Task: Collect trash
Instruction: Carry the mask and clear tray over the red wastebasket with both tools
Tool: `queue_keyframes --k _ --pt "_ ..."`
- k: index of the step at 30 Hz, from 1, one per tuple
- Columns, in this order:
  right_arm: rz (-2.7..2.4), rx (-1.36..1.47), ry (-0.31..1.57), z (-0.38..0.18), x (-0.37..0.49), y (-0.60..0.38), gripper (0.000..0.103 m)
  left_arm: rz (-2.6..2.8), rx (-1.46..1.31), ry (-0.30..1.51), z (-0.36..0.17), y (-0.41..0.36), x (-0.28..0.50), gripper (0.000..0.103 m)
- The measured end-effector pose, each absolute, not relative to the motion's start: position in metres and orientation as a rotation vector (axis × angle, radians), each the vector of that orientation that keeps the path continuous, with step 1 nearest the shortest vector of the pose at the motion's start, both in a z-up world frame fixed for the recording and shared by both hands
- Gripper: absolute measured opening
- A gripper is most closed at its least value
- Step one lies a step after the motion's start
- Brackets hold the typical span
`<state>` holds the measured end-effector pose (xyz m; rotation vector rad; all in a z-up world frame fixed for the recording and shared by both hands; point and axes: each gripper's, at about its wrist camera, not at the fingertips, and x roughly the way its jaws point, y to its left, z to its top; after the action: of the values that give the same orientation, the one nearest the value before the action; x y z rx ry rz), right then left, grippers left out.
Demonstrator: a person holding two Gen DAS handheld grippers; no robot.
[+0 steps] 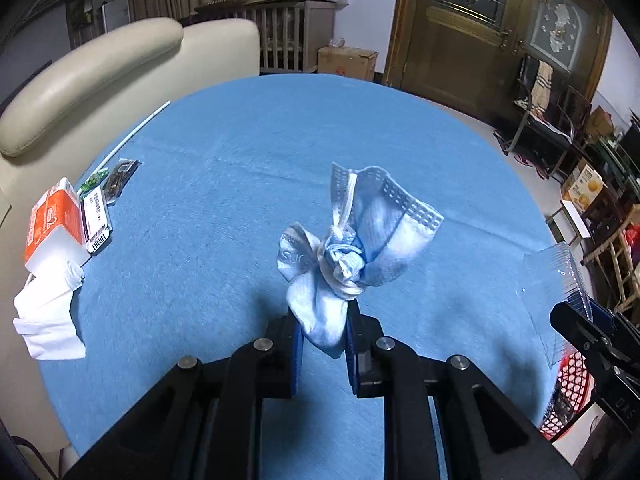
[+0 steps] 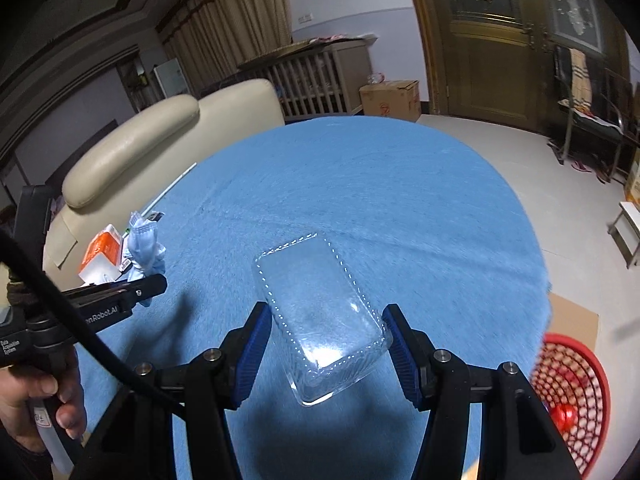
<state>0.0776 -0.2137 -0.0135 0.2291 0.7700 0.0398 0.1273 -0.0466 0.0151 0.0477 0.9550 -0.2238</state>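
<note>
My left gripper [image 1: 325, 322] is shut on a crumpled blue and white face mask [image 1: 352, 240] and holds it above the blue table [image 1: 240, 160]. The mask also shows in the right wrist view [image 2: 145, 248], held by the left gripper [image 2: 150, 286]. My right gripper [image 2: 327, 322] is shut on a clear plastic container [image 2: 320, 312], gripped across its sides above the table [image 2: 380, 184]. The container [image 1: 556, 292] and right gripper [image 1: 576, 322] show at the right edge of the left wrist view.
An orange and white tissue pack [image 1: 52, 220], a white tissue [image 1: 48, 320], a labelled wrapper [image 1: 96, 216], a dark packet [image 1: 120, 176] and a white stick [image 1: 132, 136] lie at the table's left. A red mesh basket [image 2: 568, 400] stands on the floor at right. A cream sofa [image 1: 100, 68] is behind.
</note>
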Motion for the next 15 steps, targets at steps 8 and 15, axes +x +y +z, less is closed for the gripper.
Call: queue_keyframes --k 8,15 --pt "0.0 0.285 0.733 -0.01 0.038 -0.235 0.061 -0.263 0.113 0.927 0.021 -0.079 0.097 0.019" --pt "-0.05 0.333 0.728 -0.019 0.011 -0.256 0.061 -0.3 0.153 0.926 0.016 -0.102 0.084 0.019"
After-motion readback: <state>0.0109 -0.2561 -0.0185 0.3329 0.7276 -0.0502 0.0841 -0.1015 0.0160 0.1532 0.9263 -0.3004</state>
